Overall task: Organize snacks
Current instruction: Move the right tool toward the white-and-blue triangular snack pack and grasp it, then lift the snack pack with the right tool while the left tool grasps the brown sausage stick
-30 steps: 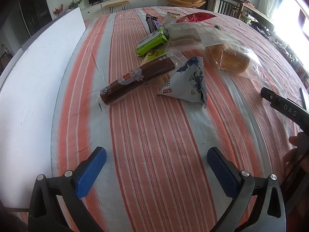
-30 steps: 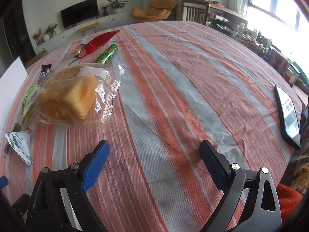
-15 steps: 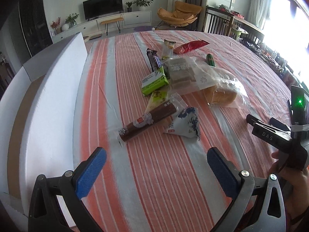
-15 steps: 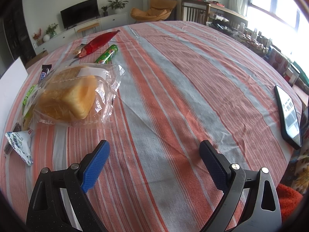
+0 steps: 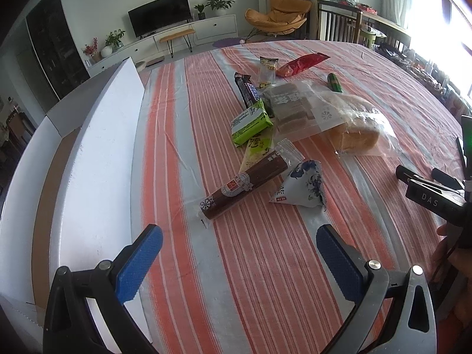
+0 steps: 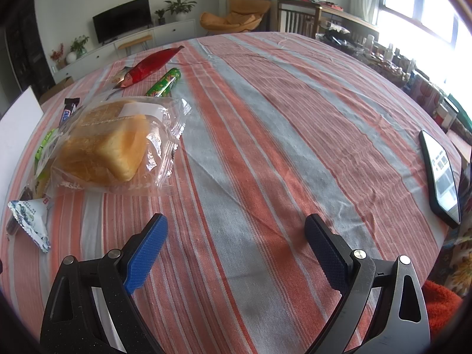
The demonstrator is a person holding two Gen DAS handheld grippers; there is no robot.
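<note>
Nearest, our left gripper (image 5: 239, 250) and right gripper (image 6: 236, 243), fingers spread, empty, over the striped tablecloth (image 6: 265, 147). Beyond: brown sausage stick (image 5: 244, 184), triangular pouch (image 5: 303, 185), bagged bread (image 6: 109, 144), red packet (image 6: 150, 65).

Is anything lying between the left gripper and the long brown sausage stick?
Nothing visible. Only bare striped tablecloth lies between the open left gripper and the near end of the brown sausage stick. The triangular blue-and-white packet lies just to its right, beside its far half.
</note>
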